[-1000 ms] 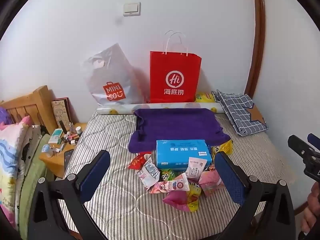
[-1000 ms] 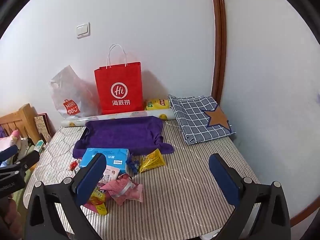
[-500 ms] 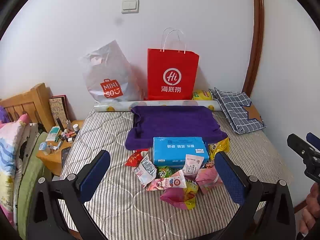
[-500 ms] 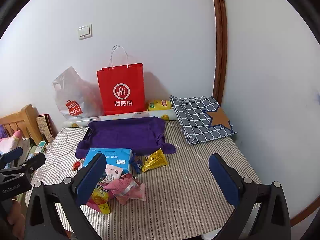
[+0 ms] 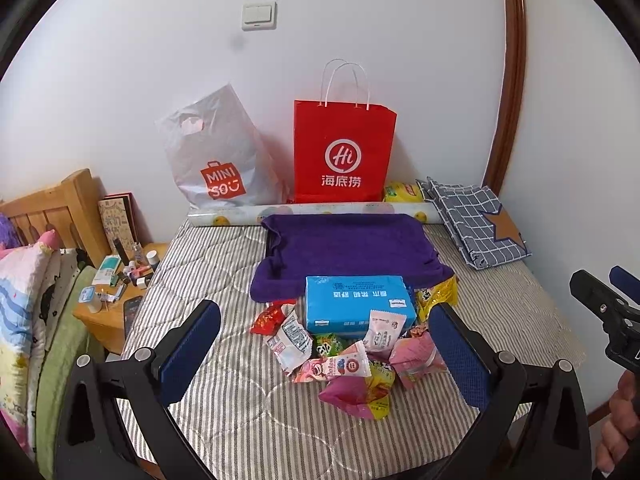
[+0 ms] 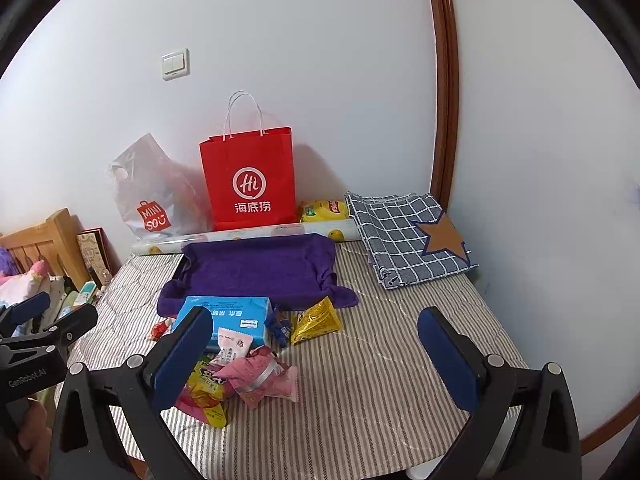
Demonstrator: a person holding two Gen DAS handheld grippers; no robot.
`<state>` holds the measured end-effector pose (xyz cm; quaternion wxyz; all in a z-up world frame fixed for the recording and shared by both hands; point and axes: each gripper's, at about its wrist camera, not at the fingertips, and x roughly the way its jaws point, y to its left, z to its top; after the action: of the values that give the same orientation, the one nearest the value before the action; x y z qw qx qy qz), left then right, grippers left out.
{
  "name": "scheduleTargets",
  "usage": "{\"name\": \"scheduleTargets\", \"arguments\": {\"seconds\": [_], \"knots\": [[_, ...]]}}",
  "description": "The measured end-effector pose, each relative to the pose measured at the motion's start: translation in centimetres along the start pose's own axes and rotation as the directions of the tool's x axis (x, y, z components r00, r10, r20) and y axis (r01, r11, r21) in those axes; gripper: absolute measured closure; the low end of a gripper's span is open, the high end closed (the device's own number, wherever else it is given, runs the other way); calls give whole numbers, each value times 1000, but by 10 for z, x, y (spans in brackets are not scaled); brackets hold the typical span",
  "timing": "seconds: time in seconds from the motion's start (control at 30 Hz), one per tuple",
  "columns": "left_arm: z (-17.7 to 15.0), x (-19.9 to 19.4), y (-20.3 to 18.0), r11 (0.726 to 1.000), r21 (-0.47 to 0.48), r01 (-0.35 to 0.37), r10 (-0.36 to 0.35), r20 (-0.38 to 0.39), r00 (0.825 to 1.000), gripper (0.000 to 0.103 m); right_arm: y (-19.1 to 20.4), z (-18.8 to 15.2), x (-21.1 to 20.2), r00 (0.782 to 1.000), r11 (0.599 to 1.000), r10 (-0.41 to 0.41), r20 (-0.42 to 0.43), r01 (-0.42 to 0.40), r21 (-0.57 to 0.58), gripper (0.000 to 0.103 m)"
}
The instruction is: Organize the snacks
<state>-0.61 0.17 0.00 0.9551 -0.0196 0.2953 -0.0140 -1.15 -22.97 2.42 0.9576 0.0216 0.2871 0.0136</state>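
Snack pile (image 5: 352, 356): heaped on the bed (image 5: 224, 264) near its front edge, against the blue box (image 5: 356, 304). Left hand-held gripper (image 5: 324, 356): jaws apart, empty, pile directly ahead, judged nearer. Right hand-held gripper (image 6: 316, 360): jaws apart, empty, pile ahead-left.

A red paper bag (image 5: 344, 152) is showing a white logo at upper centre; a purple towel (image 5: 348, 252) is lying on grey-striped bedding (image 5: 224, 264).
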Motion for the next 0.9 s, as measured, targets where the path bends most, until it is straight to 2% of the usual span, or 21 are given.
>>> {"name": "scheduleTargets", "arguments": {"seconds": [0.9], "knots": [[2, -2, -4, 1000, 14, 4, -4, 0, 1000, 0, 2, -2, 3, 1000, 1000, 14, -7, -14, 10, 0]]}}
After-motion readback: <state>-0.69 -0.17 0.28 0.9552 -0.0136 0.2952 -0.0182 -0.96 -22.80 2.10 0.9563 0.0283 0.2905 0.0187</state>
